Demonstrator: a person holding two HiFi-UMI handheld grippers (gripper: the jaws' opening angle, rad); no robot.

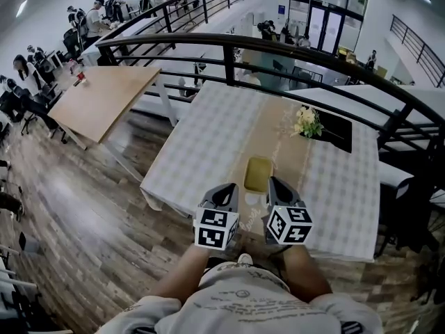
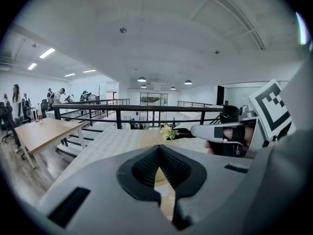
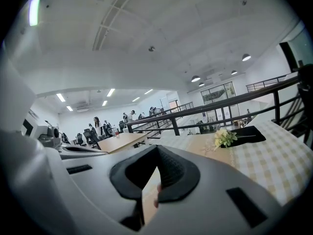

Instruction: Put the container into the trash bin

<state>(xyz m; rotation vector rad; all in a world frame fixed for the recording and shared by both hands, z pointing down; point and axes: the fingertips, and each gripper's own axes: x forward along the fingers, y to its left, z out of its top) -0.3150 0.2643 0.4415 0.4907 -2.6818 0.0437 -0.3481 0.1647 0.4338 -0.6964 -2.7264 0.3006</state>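
Note:
A flat yellow-green container [image 1: 258, 173] lies on the beige runner of a checked-cloth table [image 1: 208, 145], near its front edge. Both grippers hover side by side just short of it. My left gripper [image 1: 226, 195] is at the container's near left, my right gripper [image 1: 278, 190] at its near right. Each has its jaws shut with nothing between them, as the left gripper view [image 2: 159, 153] and the right gripper view [image 3: 156, 153] both show. No trash bin is in any view.
A bunch of pale flowers [image 1: 306, 122] on a black tray [image 1: 337, 129] stands farther back on the table. A black railing [image 1: 229, 44] curves behind the table. A wooden table [image 1: 104, 96] stands to the left, and people sit at desks beyond it.

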